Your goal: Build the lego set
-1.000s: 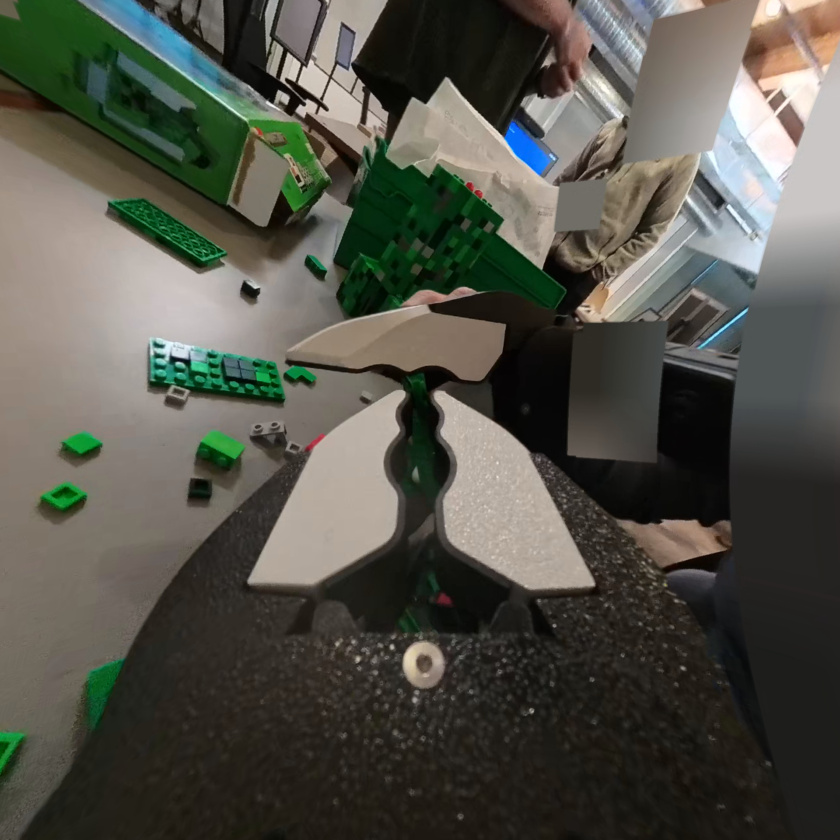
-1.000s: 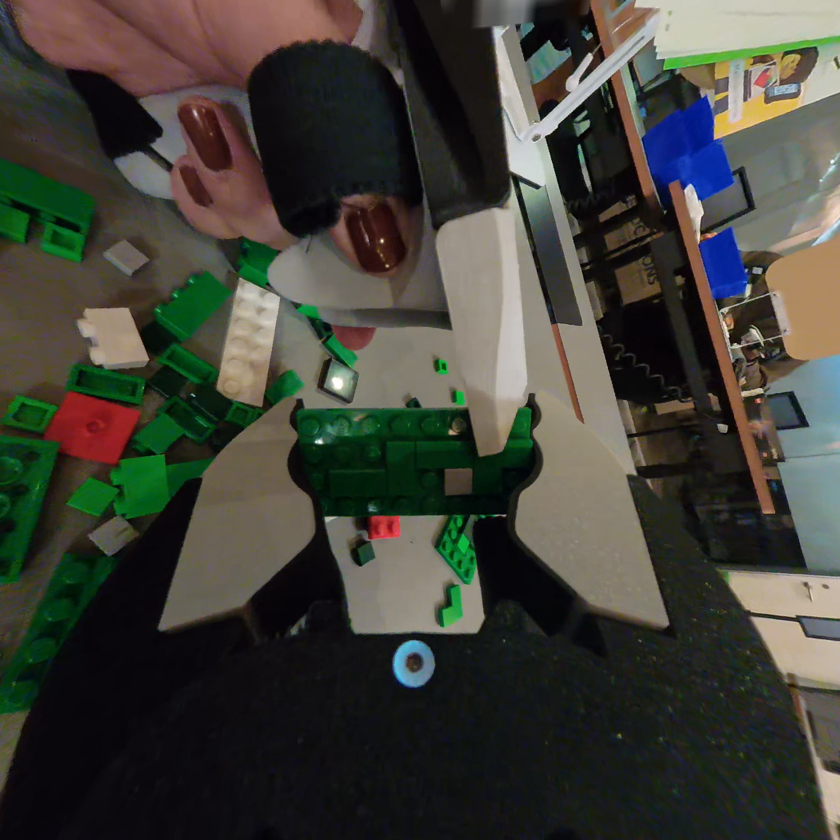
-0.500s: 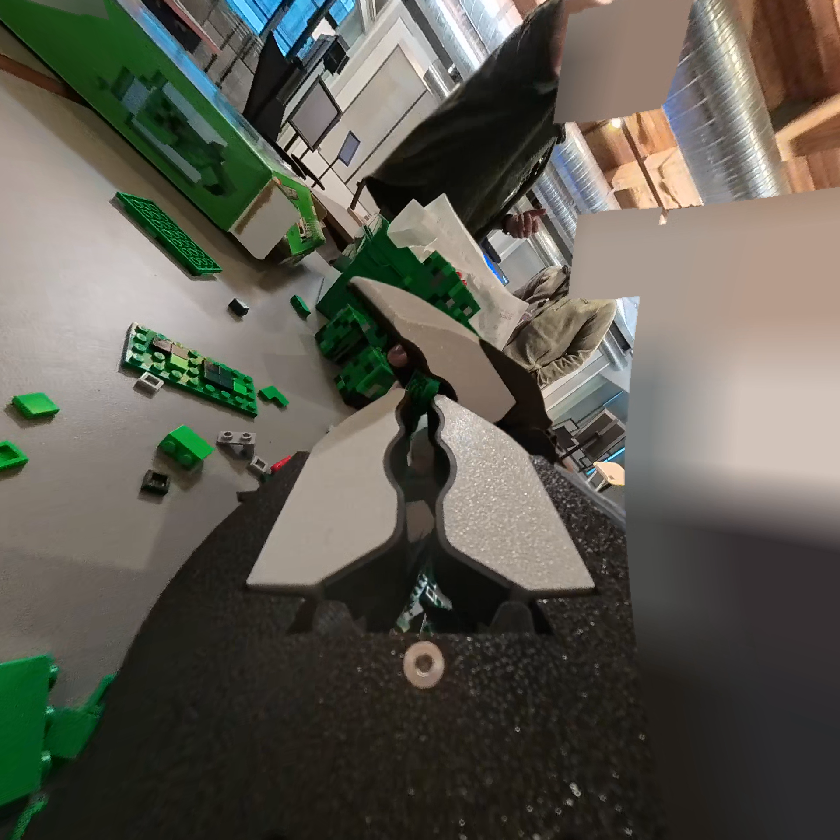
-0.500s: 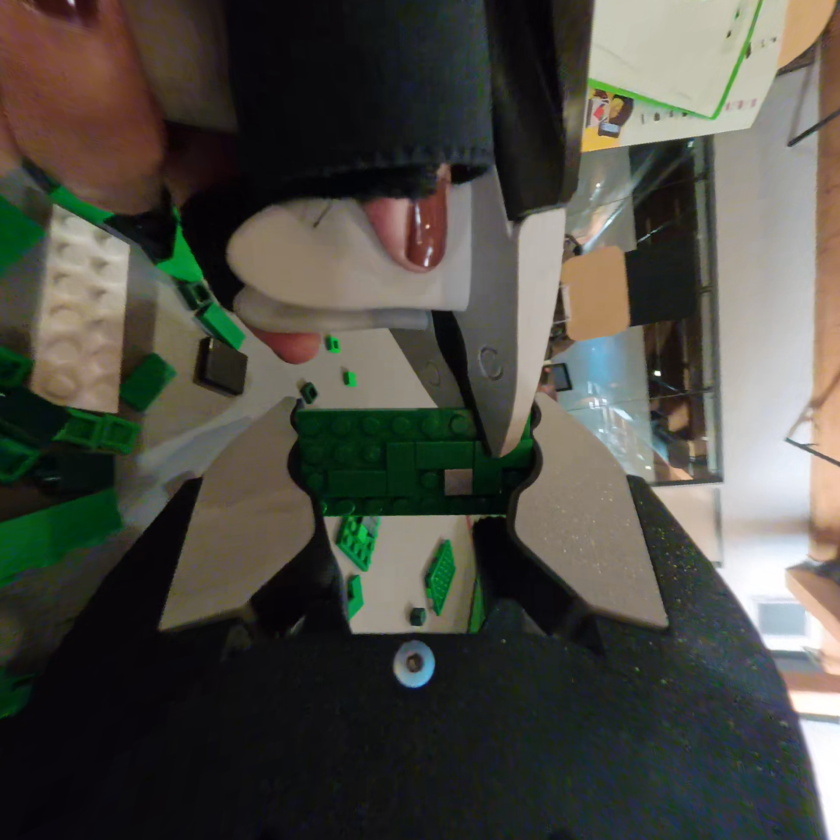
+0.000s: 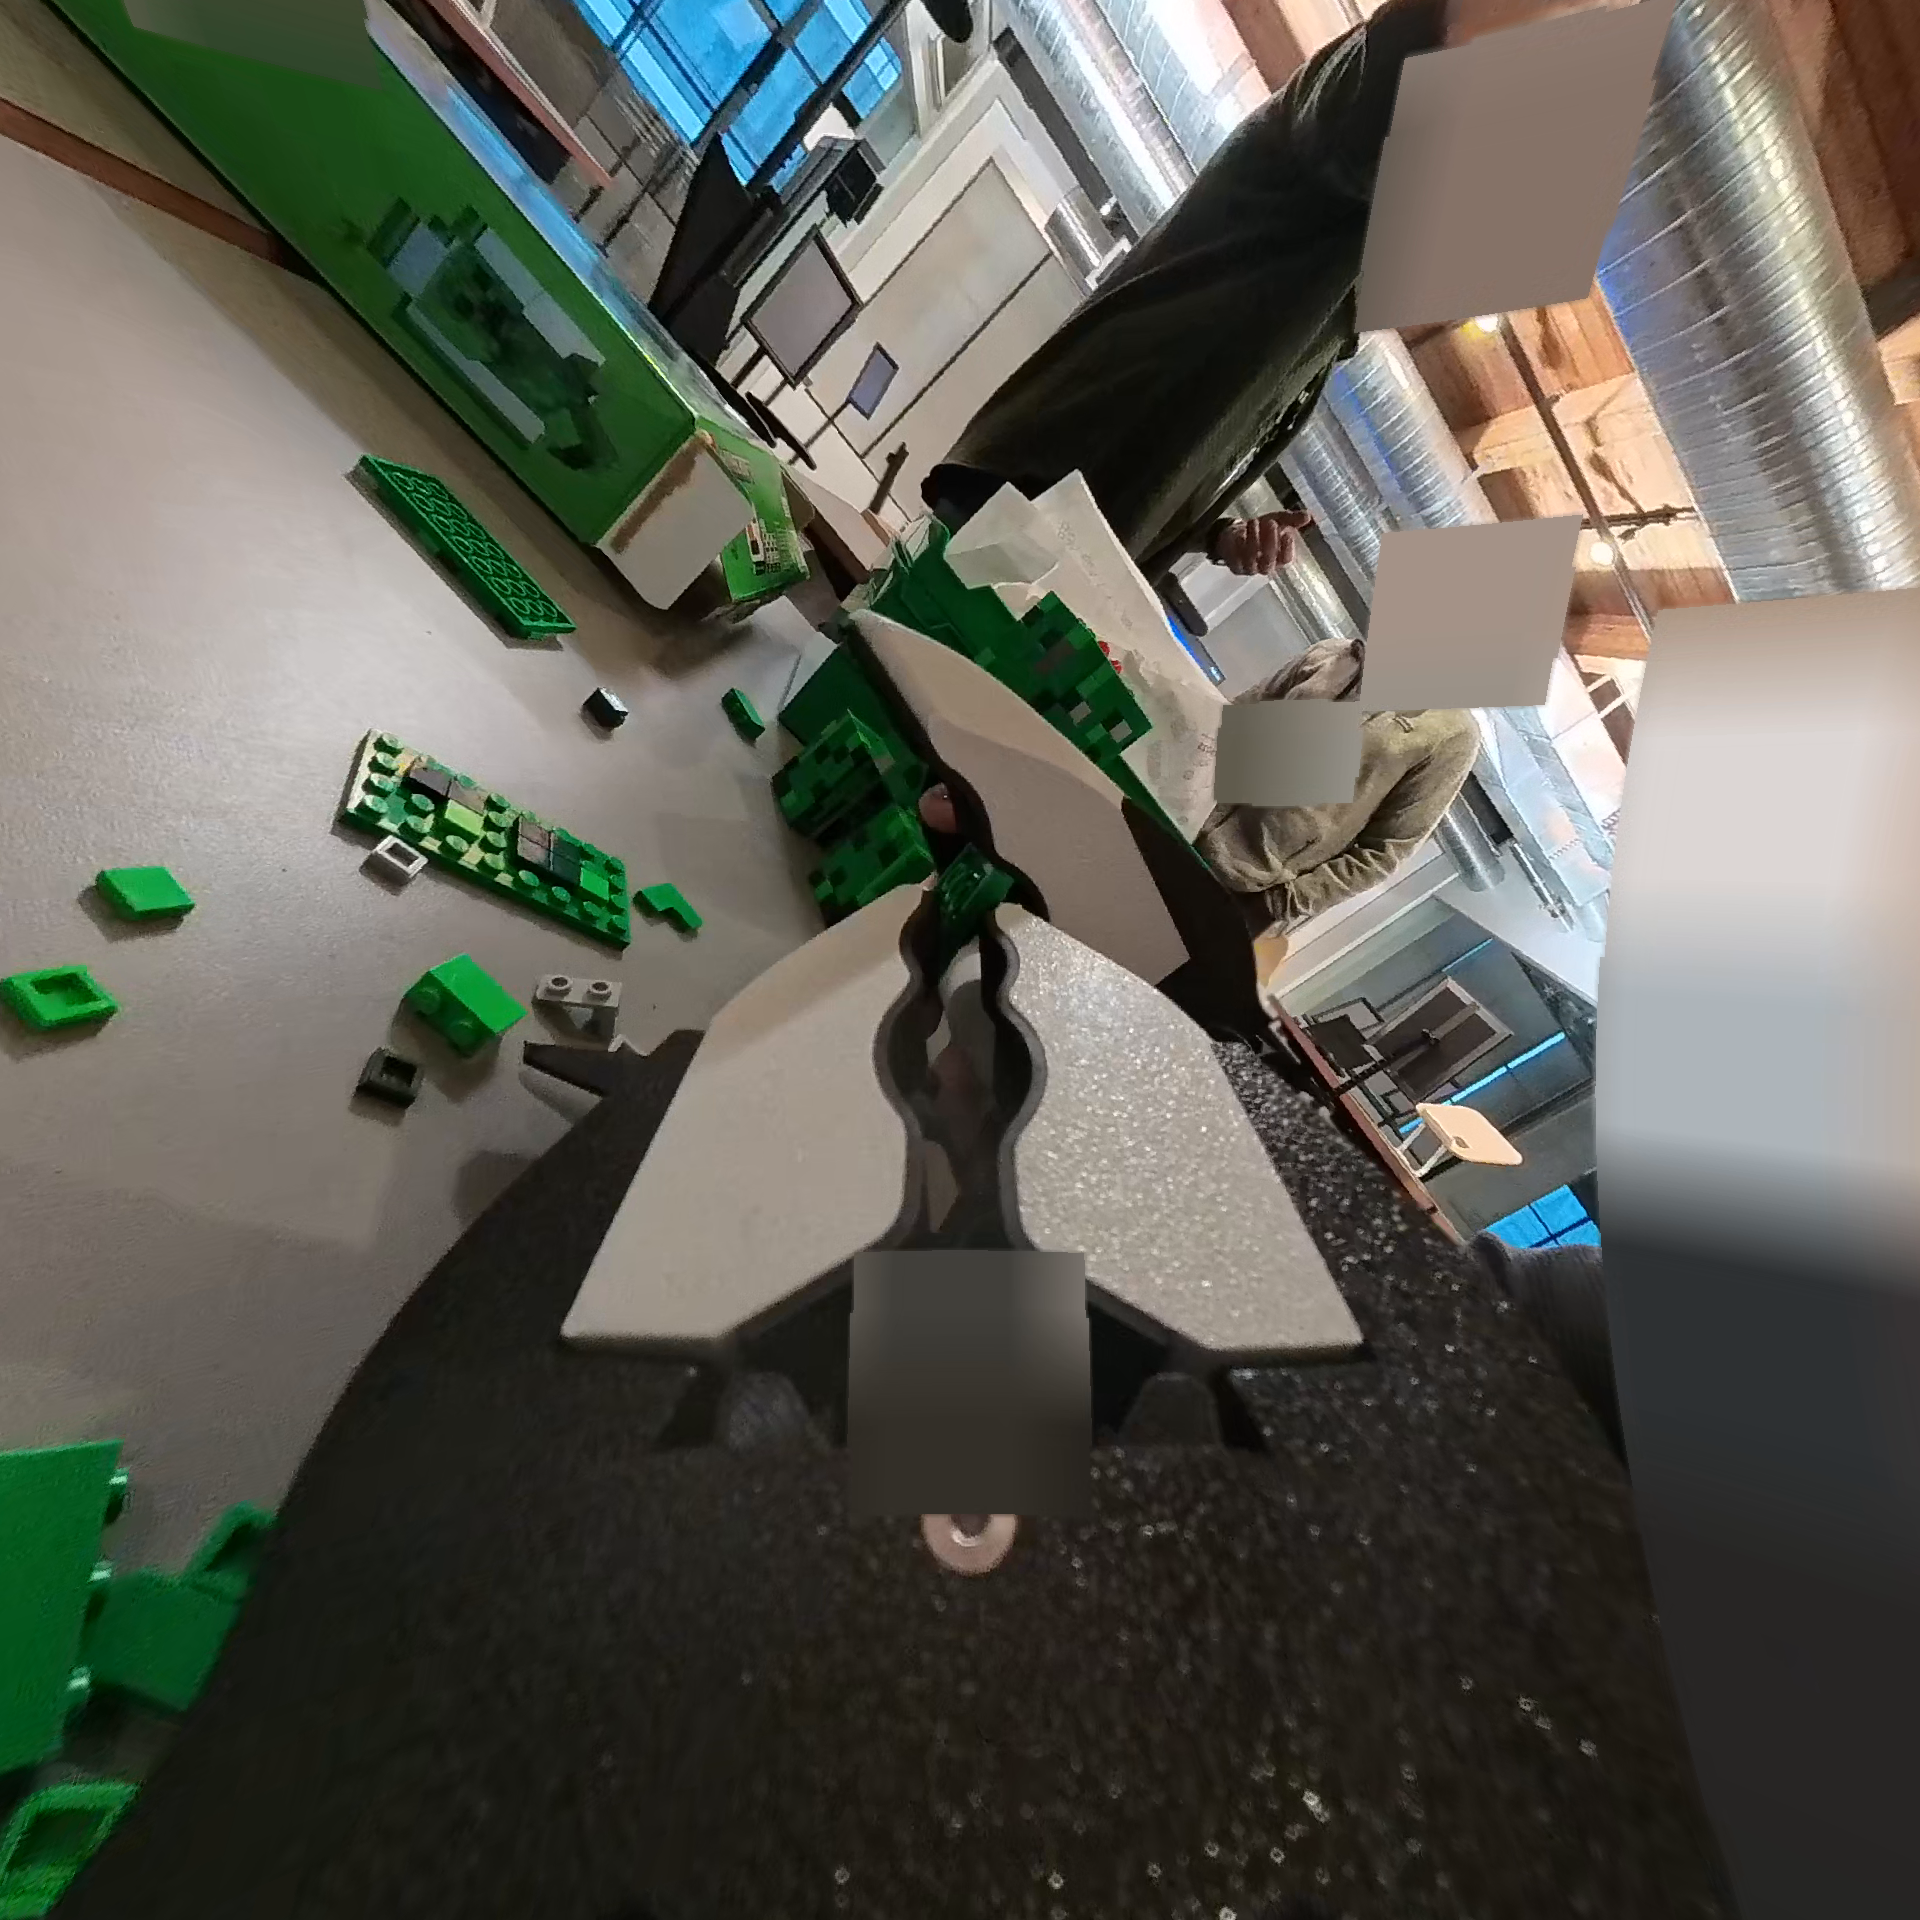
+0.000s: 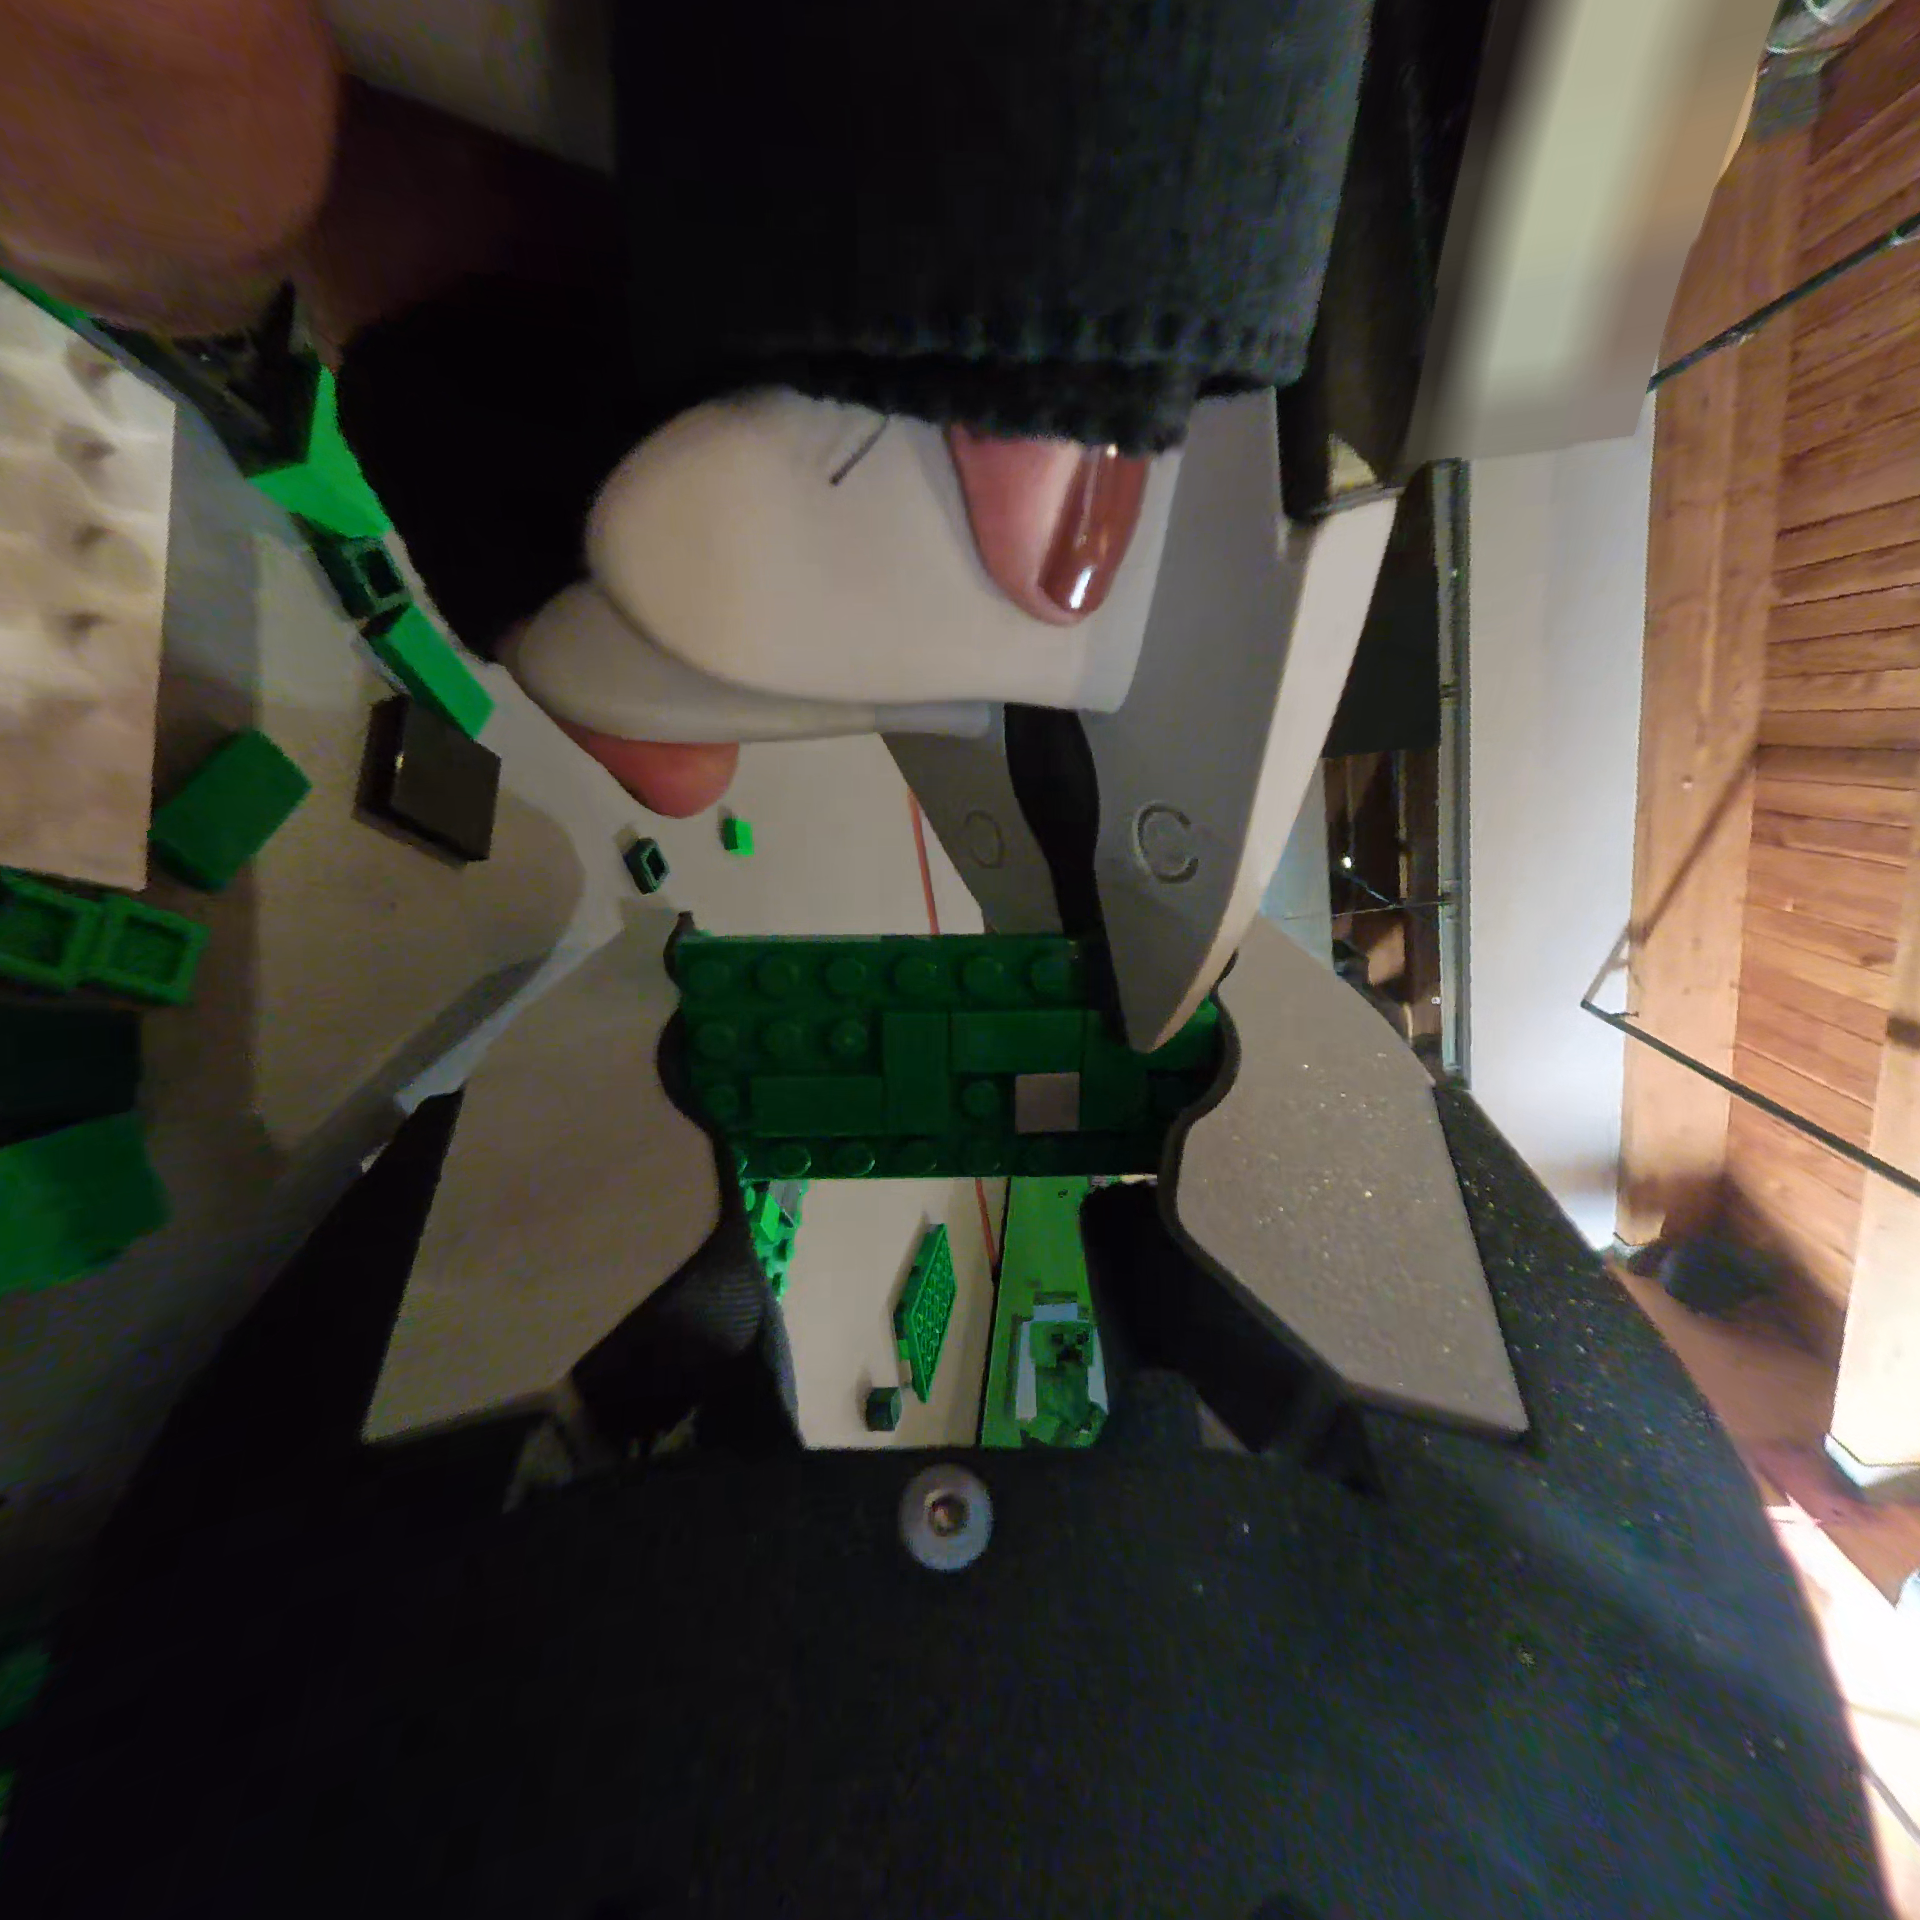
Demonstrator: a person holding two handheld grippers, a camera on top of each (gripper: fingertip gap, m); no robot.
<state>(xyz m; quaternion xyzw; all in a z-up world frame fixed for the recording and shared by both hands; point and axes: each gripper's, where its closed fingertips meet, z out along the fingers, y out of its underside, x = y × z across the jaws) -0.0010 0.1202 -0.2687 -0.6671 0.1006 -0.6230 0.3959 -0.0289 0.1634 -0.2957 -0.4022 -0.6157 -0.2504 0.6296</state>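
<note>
In the right wrist view my right gripper (image 6: 945,1039) is shut on a dark green plate assembly (image 6: 894,1060) with one small grey tile, held by its two short ends. My left gripper's fingers (image 6: 1174,894) come down from above and their tips meet the plate's right end. In the left wrist view my left gripper (image 5: 966,909) is shut on a small green studded piece (image 5: 971,888) at its tips. I cannot tell whether this piece is separate from the plate. A right gripper finger (image 5: 1029,800) lies just beyond. A hand (image 6: 1049,540) rests on the left gripper.
On the grey table (image 5: 208,727) lie a second green plate assembly (image 5: 488,842), a green baseplate (image 5: 462,545), the green set box (image 5: 468,281), a built green model (image 5: 862,790) and scattered small pieces (image 5: 462,1003). People stand behind the table. My right tips are roughly 20 cm from the green baseplate (image 5: 462,545).
Both grippers have tilted together with the plate between them, so the table has slid aside in both views. Both grips stay the same.
</note>
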